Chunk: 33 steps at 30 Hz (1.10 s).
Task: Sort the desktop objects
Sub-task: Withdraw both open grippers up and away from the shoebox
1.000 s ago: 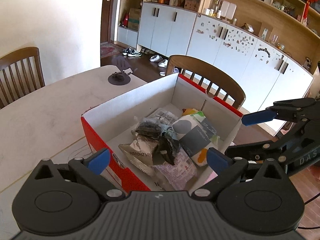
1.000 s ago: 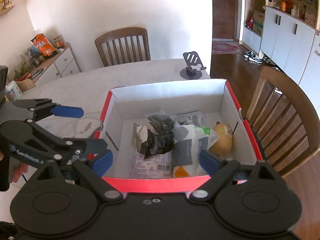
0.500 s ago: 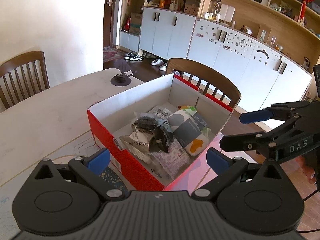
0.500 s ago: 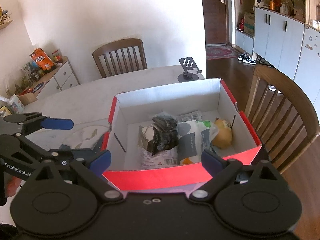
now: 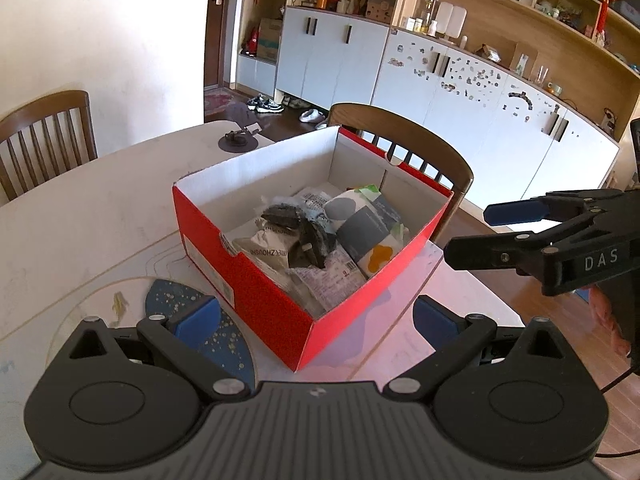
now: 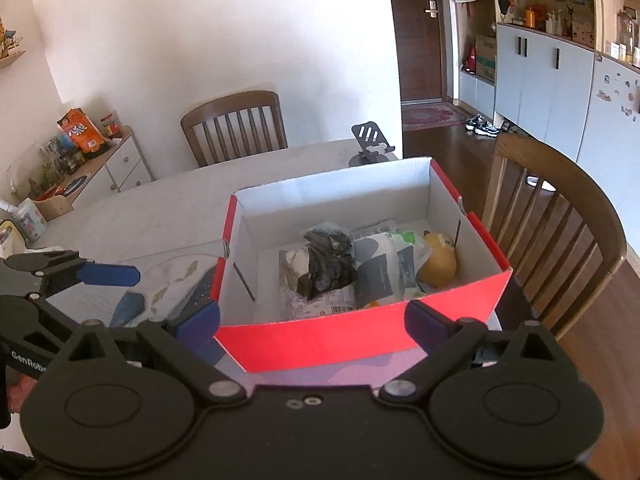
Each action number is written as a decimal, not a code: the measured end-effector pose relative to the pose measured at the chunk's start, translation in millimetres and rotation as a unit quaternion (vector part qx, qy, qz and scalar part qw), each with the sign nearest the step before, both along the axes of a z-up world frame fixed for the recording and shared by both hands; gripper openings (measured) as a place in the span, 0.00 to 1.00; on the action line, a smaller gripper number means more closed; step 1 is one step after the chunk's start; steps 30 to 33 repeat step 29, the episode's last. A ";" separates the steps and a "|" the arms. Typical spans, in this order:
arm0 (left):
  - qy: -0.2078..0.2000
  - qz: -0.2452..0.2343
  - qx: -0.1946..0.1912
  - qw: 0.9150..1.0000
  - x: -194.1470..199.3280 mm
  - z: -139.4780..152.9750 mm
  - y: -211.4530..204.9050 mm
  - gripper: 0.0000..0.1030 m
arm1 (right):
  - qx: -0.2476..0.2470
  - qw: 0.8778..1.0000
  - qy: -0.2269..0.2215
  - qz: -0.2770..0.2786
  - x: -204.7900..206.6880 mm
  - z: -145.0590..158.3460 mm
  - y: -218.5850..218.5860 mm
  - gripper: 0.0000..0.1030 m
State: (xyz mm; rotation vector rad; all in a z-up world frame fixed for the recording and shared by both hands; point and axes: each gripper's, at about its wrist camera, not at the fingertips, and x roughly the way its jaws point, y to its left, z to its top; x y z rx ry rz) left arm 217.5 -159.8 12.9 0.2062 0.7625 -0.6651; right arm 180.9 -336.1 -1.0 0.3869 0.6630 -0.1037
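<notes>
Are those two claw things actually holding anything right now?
No. The left gripper and the right gripper both have their jaws wide apart and bare, short of the red box.

Open red box [image 5: 256,280] on table, snack packets [image 5: 320,248] heaped inside.

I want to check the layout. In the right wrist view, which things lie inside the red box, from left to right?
crumpled black wrapper → grey and white pouch → yellow toy, all inside the red box.
</notes>
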 end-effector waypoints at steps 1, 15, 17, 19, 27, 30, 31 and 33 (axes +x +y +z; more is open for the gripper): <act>-0.001 0.001 0.001 1.000 -1.2 -0.1 0.8 1.00 | 0.000 1.000 -0.001 -0.001 -1.5 -0.4 0.8 0.96; -0.005 0.000 -0.005 1.000 -9.0 -2.5 4.6 1.00 | 0.009 1.000 -0.002 -0.016 -12.2 -7.1 7.0 0.96; -0.008 0.000 -0.009 1.000 -9.4 -2.2 5.6 1.00 | 0.010 1.000 0.000 -0.017 -13.5 -8.0 7.4 0.96; -0.012 0.004 -0.009 1.000 -10.4 -1.8 6.3 1.00 | 0.012 1.000 0.000 -0.019 -15.1 -9.0 8.0 0.96; -0.021 -0.002 -0.005 1.000 -14.9 0.6 6.0 1.00 | 0.014 1.000 0.004 -0.018 -16.1 -11.6 11.5 0.96; -0.022 -0.002 -0.005 1.000 -15.2 1.5 7.1 1.00 | 0.014 1.000 0.004 -0.017 -15.5 -11.3 12.5 0.96; -0.022 -0.002 -0.005 1.000 -15.2 1.5 7.1 1.00 | 0.014 1.000 0.004 -0.017 -15.5 -11.3 12.5 0.96; -0.022 -0.002 -0.005 1.000 -15.2 1.5 7.1 1.00 | 0.014 1.000 0.004 -0.017 -15.5 -11.3 12.5 0.96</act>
